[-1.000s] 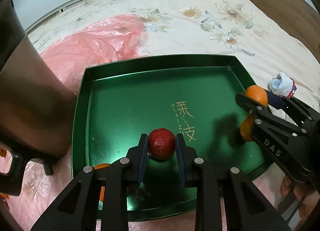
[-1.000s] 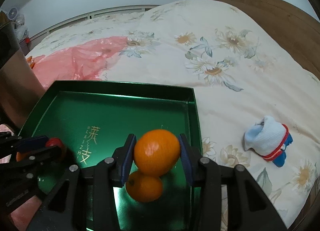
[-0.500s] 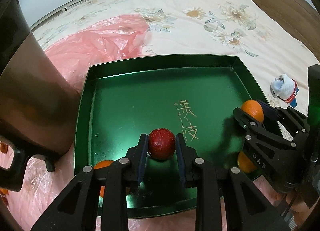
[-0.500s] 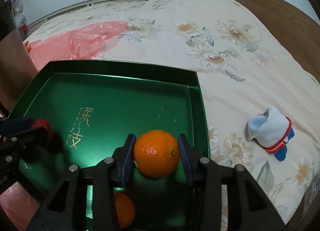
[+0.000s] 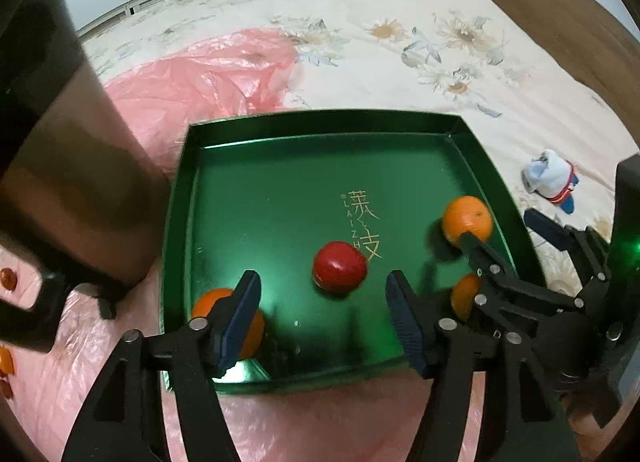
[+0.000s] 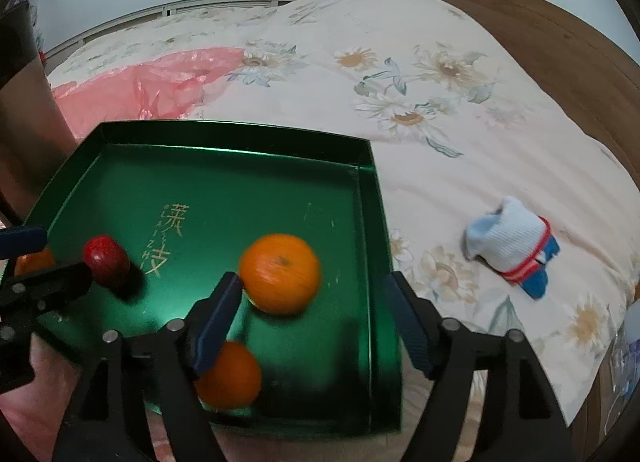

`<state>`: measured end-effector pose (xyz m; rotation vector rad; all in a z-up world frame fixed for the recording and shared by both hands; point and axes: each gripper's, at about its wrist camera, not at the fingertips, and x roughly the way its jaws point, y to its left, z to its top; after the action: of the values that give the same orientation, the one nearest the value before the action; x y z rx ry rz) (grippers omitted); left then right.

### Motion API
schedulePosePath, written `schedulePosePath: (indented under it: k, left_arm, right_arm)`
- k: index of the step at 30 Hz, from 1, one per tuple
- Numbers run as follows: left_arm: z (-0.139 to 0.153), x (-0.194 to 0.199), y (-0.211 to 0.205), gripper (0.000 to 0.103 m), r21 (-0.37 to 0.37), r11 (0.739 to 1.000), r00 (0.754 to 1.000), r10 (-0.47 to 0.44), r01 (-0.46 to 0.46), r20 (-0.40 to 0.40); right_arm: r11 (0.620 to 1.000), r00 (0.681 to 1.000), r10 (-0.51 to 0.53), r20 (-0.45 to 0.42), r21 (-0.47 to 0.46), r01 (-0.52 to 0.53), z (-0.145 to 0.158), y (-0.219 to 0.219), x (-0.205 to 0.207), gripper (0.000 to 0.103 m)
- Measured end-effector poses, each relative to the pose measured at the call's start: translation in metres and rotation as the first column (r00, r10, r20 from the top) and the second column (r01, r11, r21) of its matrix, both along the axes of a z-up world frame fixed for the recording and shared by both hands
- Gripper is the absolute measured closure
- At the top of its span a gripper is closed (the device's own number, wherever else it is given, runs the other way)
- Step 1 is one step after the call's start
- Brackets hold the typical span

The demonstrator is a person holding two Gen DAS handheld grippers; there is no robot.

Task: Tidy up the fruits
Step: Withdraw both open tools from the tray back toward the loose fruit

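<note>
On the floral bedspread [image 6: 460,93] sits the green tray [image 5: 320,129], walls up, gold lettering on its floor; contents and tools as follows.

Your left gripper [image 5: 322,316]: jaws opening, blue pads apart, nothing pressed between them. The red fruit [image 5: 339,266] lies on the tray floor just ahead of the gap, clear of both pads.

Your right gripper [image 6: 310,328]: jaws opening and spread very wide, gripping nothing. The large orange [image 6: 281,274] sits on the tray floor between the fingers, close to the left pad; the picture is smeared there, so you cannot tell whether pad and peel touch.

Second orange [image 6: 229,376]: near the tray's front edge, partly behind your right gripper's left finger.

Third orange [image 5: 228,322]: in the tray's front left corner, half hidden by your left gripper's left pad.

Red fruit, from the right wrist view: just beside the gold lettering, at the tray's left side.

Pink plastic bag [image 5: 208,73]: crumpled on the bed beyond the tray's far left corner.

Small white and blue sock [image 6: 512,246]: on the bedspread, well apart from the tray, to its right.

Wooden bed frame [image 6: 540,33]: along the far right.
</note>
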<state>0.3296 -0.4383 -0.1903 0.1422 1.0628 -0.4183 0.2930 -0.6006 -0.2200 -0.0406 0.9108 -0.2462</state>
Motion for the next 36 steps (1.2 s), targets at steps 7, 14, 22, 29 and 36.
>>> schedulePosePath:
  k: [7, 14, 22, 29, 36]
  left_arm:
    - [0.027, -0.030, 0.029, 0.029, -0.020, 1.000, 1.000, -0.011, 0.012, 0.020]
    - [0.057, -0.066, 0.080, 0.029, -0.054, 0.999, 0.999, 0.009, -0.007, 0.039]
    - [0.081, -0.102, 0.155, 0.025, -0.071, 0.996, 0.997, 0.058, -0.054, 0.058]
    - [0.094, -0.126, 0.220, 0.024, -0.092, 0.990, 0.991, 0.117, -0.111, 0.063]
    - [0.101, -0.147, 0.290, 0.023, -0.104, 0.977, 0.977, 0.196, -0.187, 0.082]
  right_arm:
    - [1.000, 1.000, -0.002, 0.016, 0.011, 0.002, 0.015, 0.016, -0.026, 0.000]
    - [0.999, 0.998, 0.022, 0.059, 0.032, -0.024, 0.042, 0.047, -0.056, 0.000]
    - [0.995, 0.993, 0.074, 0.094, 0.066, -0.081, 0.066, 0.103, -0.096, 0.000]
    - [0.980, 0.976, 0.179, 0.120, 0.067, -0.188, 0.091, 0.172, -0.121, 0.000]
    - [0.948, 0.942, 0.302, 0.145, 0.056, -0.312, 0.114, 0.246, -0.135, 0.000]
